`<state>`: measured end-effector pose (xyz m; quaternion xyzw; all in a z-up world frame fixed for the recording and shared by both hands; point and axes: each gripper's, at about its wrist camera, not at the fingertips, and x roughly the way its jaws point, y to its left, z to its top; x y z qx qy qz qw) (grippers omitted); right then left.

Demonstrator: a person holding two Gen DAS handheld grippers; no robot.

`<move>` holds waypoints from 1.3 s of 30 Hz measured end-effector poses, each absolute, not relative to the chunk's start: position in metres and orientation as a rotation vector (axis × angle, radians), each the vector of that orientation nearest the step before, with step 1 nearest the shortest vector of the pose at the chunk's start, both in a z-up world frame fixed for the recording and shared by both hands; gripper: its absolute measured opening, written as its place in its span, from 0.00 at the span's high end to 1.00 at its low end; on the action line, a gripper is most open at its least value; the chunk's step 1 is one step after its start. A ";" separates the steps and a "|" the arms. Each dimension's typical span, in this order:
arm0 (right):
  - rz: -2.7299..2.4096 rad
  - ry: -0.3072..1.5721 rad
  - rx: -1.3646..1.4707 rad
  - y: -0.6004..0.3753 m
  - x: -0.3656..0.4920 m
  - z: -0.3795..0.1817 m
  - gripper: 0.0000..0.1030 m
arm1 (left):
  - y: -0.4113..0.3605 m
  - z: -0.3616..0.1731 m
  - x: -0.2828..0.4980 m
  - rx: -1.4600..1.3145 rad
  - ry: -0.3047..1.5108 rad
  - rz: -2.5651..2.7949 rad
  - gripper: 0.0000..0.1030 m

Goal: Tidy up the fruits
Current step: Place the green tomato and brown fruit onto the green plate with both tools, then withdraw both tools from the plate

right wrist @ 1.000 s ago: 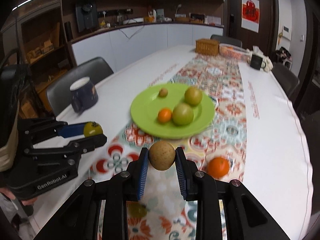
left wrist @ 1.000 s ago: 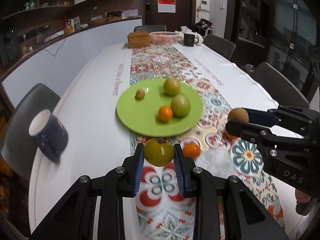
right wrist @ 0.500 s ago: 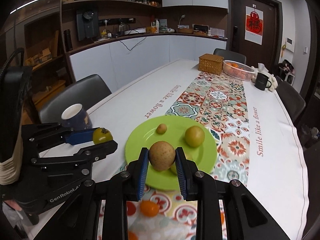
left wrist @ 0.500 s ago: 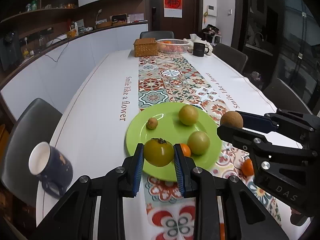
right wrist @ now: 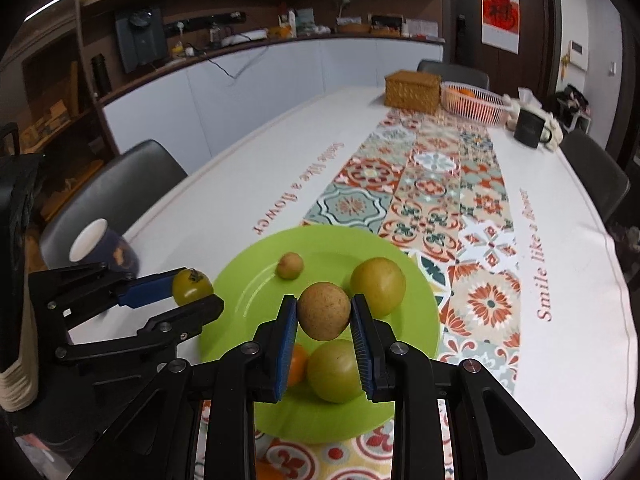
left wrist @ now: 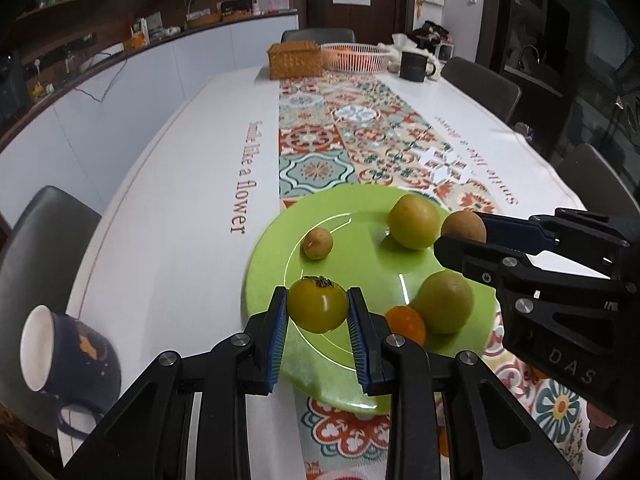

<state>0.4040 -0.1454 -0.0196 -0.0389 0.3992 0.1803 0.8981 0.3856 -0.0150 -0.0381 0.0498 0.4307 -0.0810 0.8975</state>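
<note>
My left gripper (left wrist: 318,308) is shut on a green tomato (left wrist: 318,307) with a dark stem, held over the near left part of the lime-green plate (left wrist: 280,256). My right gripper (right wrist: 324,312) is shut on a round brown fruit (right wrist: 325,310) above the plate (right wrist: 248,280). On the plate lie a small brown fruit (left wrist: 317,243), two larger green-yellow fruits (left wrist: 414,221) (left wrist: 444,307) and a small orange (left wrist: 405,323). In the right wrist view the left gripper (right wrist: 192,286) shows at the left with the tomato (right wrist: 191,285); in the left wrist view the right gripper (left wrist: 464,228) comes in from the right.
A dark blue mug (left wrist: 68,348) stands near the table's left edge. At the far end are a wicker box (left wrist: 295,59), a white basket (left wrist: 354,56) of oranges and a black mug (left wrist: 414,66). Chairs (right wrist: 108,196) surround the table. A patterned runner (right wrist: 432,184) lies down the middle.
Both grippers have moved forward along the table with their fruits and now hang over the green plate, which has come much closer. The loose orange on the runner has slipped out of sight.
</note>
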 end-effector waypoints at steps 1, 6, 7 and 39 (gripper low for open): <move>0.372 0.835 -0.084 -0.145 0.406 -0.023 0.73 | -0.015 -0.041 0.388 0.101 0.900 -0.168 0.72; 0.358 0.870 -0.110 -0.141 0.415 -0.037 0.73 | -0.017 -0.056 0.398 0.100 0.937 -0.171 0.72; 0.356 0.874 -0.113 -0.140 0.417 -0.039 0.73 | -0.017 -0.058 0.399 0.101 0.941 -0.171 0.71; 0.354 0.703 -0.114 -0.185 0.298 0.026 0.52 | -0.033 0.032 0.277 0.075 0.769 -0.119 0.36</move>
